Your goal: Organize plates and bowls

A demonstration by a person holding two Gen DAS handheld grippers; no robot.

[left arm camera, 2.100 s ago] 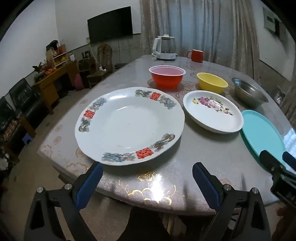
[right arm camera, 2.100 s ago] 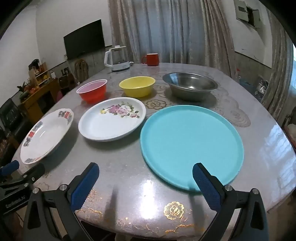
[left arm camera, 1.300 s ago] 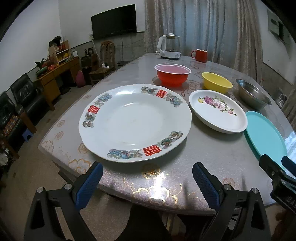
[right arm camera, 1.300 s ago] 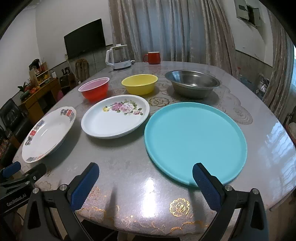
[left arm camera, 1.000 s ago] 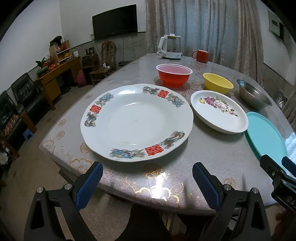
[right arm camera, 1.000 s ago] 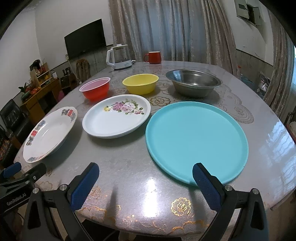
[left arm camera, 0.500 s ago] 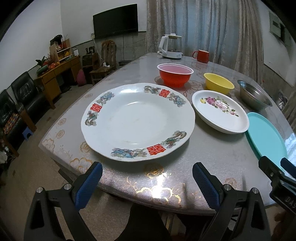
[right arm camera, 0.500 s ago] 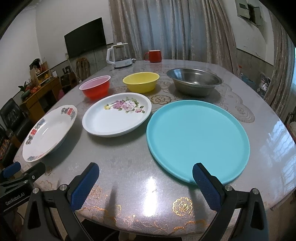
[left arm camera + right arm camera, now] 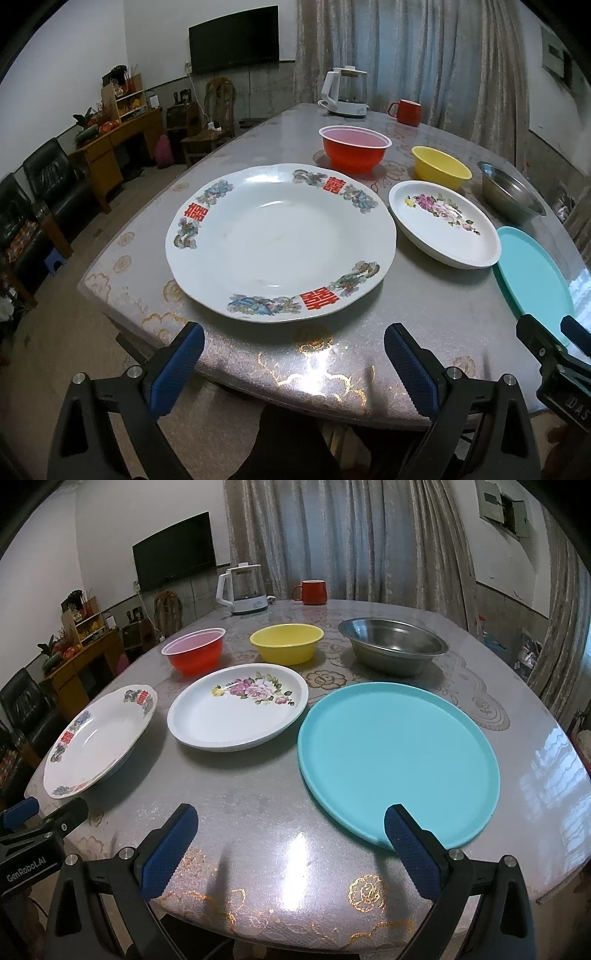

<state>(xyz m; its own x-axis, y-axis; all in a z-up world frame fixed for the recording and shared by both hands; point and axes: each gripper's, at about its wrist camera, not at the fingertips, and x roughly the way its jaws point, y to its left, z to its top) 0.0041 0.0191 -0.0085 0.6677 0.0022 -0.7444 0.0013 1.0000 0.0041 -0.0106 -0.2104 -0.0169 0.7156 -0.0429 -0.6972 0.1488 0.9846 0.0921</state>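
Left gripper point(image 9: 293, 363) and right gripper point(image 9: 290, 843), both spread wide and empty, at the near edge of the round patterned table point(image 9: 258, 812). Along that edge: white plate with red characters point(image 9: 280, 243), white floral plate point(image 9: 238, 709), flat turquoise plate point(image 9: 399, 764). Behind them: red plastic bowl point(image 9: 195, 655), yellow bowl point(image 9: 286, 642), steel bowl point(image 9: 393, 646).

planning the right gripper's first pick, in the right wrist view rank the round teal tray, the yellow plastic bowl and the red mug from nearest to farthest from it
1. The round teal tray, nearest, just ahead of the open right gripper by its right finger.
2. The yellow plastic bowl, mid-table, ahead and slightly left, in the bowl row.
3. The red mug, farthest, at the table's far edge by the curtain.
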